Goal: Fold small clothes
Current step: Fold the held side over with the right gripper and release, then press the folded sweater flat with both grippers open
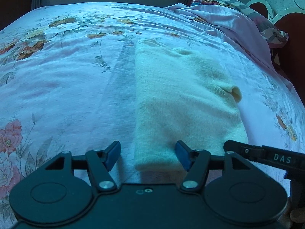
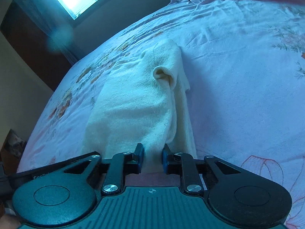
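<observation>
garment [image 1: 183,103]: fuzzy matt knit cloth | bedsheet [image 1: 66,87]: smooth printed cloth | left gripper [image 1: 147,155]: matt black plastic, metal screws

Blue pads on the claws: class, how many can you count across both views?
4: two on the left claw, straddling the cream garment's near left corner; two on the right claw, nearly closed on its near edge.
</observation>
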Available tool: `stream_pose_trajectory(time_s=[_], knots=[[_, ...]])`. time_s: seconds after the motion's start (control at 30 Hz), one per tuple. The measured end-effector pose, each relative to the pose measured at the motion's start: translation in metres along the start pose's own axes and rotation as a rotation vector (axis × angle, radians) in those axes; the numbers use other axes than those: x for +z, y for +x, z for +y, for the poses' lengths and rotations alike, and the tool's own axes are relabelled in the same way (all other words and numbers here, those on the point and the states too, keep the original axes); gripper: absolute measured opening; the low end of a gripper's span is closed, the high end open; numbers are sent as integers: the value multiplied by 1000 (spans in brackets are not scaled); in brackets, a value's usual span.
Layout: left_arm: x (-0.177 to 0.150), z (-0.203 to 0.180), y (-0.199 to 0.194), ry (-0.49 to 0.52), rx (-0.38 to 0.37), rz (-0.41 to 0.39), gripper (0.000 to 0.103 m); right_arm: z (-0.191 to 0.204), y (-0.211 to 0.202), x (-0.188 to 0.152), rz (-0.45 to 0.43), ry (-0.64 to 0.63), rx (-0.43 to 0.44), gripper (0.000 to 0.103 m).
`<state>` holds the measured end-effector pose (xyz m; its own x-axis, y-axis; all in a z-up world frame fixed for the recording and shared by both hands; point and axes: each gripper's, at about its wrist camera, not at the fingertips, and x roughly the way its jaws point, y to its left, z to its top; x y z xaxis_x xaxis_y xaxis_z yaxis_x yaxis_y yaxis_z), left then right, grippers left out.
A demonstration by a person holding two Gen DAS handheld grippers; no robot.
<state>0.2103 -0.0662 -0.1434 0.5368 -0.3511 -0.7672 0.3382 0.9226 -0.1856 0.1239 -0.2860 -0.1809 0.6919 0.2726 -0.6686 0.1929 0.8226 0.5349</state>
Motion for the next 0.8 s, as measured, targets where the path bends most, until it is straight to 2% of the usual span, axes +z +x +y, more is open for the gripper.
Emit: stream_pose_trajectory(time_s=[0.1, 0.13, 0.17, 0.2, 0.37, 0.47, 0.53, 0.6, 0.67, 0.73, 0.8], knots=[[1, -1, 0, 9, 3, -3, 62, 13, 3, 2, -10, -124, -56, 15], [1, -2, -2, 14, 3, -11, 62, 19, -1, 2, -34, -187, -85, 12], [2, -3, -3, 20, 6, -19, 62, 26, -6, 1, -68, -253, -120, 4], [2, -4, -5, 25, 3, -29, 62, 31, -12, 1, -92, -303, -141, 4], [2, -14, -2, 44, -24, -32, 62, 24, -9, -17, -40, -431, -228, 4], [-4, -16, 10, 60, -22, 15, 63, 20, 2, -28, -29, -460, -256, 4], [-6, -14, 10, 57, -25, 17, 66, 19, 6, -27, -28, -462, -271, 4], [-4, -12, 6, 54, -27, 15, 64, 16, 4, -22, -23, -430, -254, 4], [0, -10, -1, 55, -25, -15, 62, 21, -7, -17, -59, -431, -258, 4], [8, -9, -8, 57, -17, -59, 62, 31, -23, -8, -132, -419, -223, 5], [19, -9, -9, 65, -14, -90, 62, 45, -25, 4, -175, -452, -213, 5]])
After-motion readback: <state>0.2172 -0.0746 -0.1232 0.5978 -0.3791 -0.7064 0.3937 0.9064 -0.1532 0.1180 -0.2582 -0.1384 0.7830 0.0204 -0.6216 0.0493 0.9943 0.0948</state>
